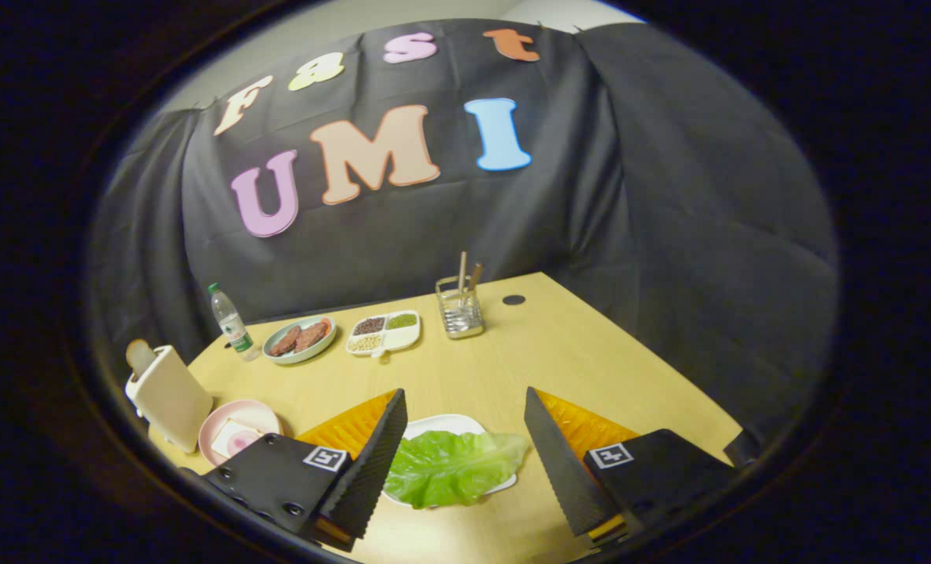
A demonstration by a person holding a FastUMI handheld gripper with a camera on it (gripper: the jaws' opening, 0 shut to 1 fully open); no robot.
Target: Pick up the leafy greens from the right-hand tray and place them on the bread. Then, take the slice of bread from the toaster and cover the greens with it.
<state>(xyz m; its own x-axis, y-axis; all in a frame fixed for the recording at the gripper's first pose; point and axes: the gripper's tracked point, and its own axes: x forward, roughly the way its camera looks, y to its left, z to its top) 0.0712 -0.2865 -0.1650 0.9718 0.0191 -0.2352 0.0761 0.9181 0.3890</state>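
Spread wide and empty, the jaws of the gripper [465, 458] straddle the crinkled green lettuce leaf [451, 467] on its white plate [442, 424], apparently lined up to pinch it.

No words, brand names or numbers can be read here. The water bottle [231, 323] standing at the far left of the tabletop [559, 368] wears a label band, but its print is too small to make out. Each of the tool's [465, 446] two fingers, spread wide apart, carries a small square black-and-white coded marker [325, 458] near its base; the pattern is a machine code, not legible text.
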